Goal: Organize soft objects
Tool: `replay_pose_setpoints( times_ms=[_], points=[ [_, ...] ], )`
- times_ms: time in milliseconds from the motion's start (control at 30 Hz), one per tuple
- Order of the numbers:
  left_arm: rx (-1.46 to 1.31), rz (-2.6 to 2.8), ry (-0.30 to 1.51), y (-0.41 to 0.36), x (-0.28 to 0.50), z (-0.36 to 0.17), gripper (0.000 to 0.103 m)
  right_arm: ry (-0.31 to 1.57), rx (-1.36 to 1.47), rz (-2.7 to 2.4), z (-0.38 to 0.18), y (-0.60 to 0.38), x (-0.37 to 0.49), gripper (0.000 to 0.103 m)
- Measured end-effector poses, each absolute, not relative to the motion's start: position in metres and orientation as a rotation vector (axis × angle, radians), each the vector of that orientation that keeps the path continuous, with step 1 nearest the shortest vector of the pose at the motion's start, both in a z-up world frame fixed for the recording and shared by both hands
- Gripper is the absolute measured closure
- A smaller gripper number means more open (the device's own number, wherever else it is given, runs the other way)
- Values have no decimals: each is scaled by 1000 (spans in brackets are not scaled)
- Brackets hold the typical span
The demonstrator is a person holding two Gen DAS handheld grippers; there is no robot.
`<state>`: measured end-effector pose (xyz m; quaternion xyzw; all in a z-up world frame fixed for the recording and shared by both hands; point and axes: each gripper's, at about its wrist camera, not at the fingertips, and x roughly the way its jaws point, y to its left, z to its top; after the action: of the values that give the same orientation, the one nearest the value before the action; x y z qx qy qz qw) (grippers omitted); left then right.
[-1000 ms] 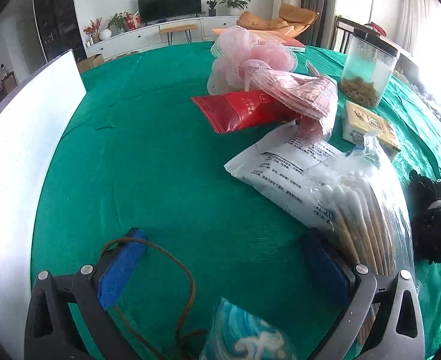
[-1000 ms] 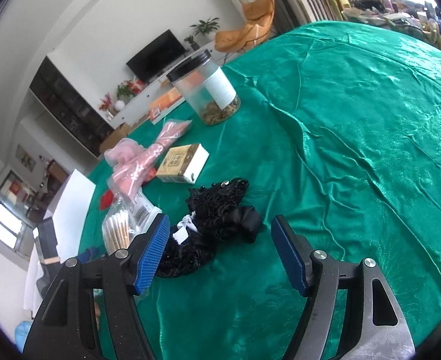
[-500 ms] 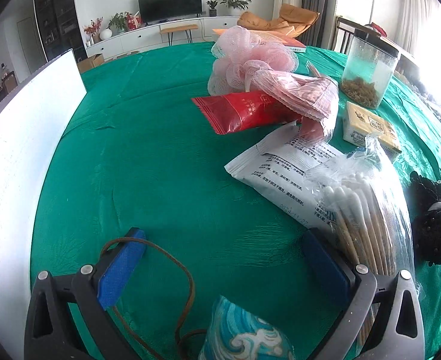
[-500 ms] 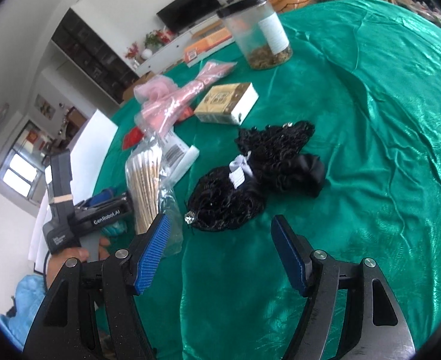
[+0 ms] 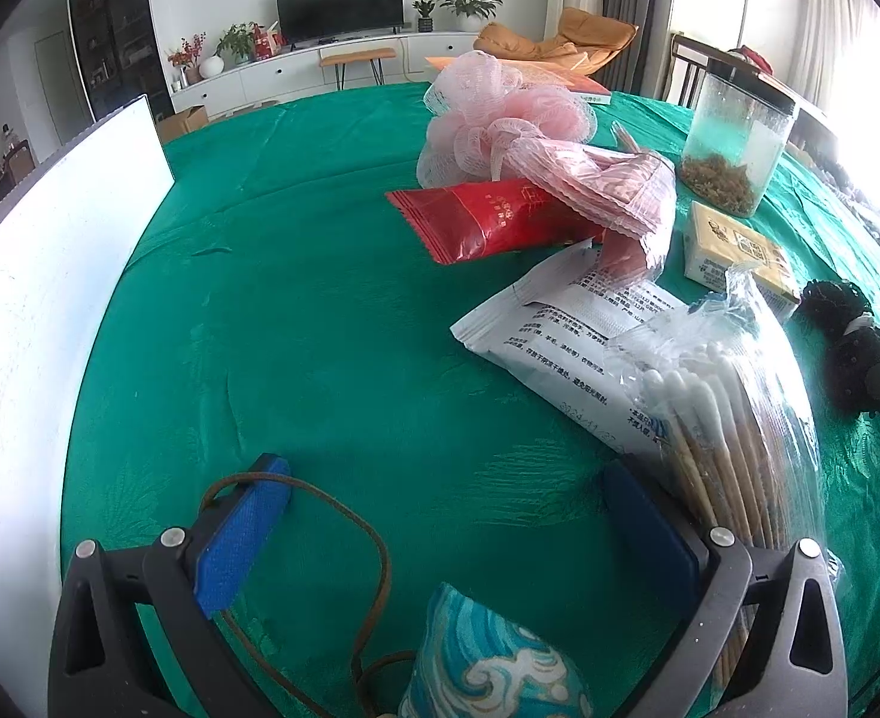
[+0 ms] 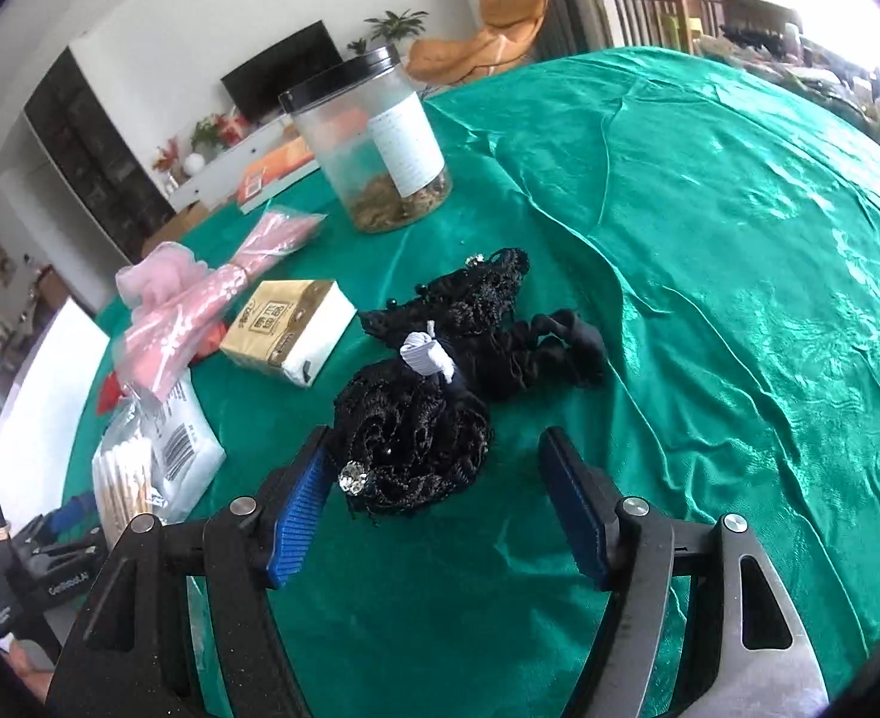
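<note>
A black lace bundle (image 6: 416, 437) with a white tag and a small rhinestone lies on the green tablecloth (image 6: 709, 275). My right gripper (image 6: 434, 508) is open just above it, and the bundle's near end lies between the fingertips without touching the pads. From the left wrist the same bundle (image 5: 853, 329) shows at the far right. My left gripper (image 5: 446, 532) is open and low over the cloth. A brown cord (image 5: 344, 526) loops by its left finger and a blue patterned pouch (image 5: 488, 664) lies under it. A bag of cotton swabs (image 5: 721, 419) rests against its right finger.
A white packet (image 5: 560, 347), a red packet (image 5: 494, 218), a pink mesh puff (image 5: 500, 113) and a pink bag (image 5: 607, 191) crowd the middle. A tissue pack (image 6: 290, 329) and a black-lidded jar (image 6: 380, 143) stand behind the lace. A white board (image 5: 39, 329) lines the left edge.
My right gripper has come down and closer to the black lace bundle, whose near end now lies between its fingers. The left gripper has stayed put.
</note>
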<state>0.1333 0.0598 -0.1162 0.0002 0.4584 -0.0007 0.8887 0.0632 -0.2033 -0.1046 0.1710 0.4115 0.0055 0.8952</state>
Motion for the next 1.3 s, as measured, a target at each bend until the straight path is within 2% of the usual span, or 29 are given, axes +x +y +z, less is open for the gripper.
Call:
replay_pose_setpoints(
  times_ms=[400, 1300],
  points=[
    [1, -2, 953, 60, 134, -116, 0, 866, 295, 6, -105, -194, 65, 24],
    [1, -3, 953, 60, 134, -116, 0, 875, 214, -6, -105, -184, 66, 21]
  ],
)
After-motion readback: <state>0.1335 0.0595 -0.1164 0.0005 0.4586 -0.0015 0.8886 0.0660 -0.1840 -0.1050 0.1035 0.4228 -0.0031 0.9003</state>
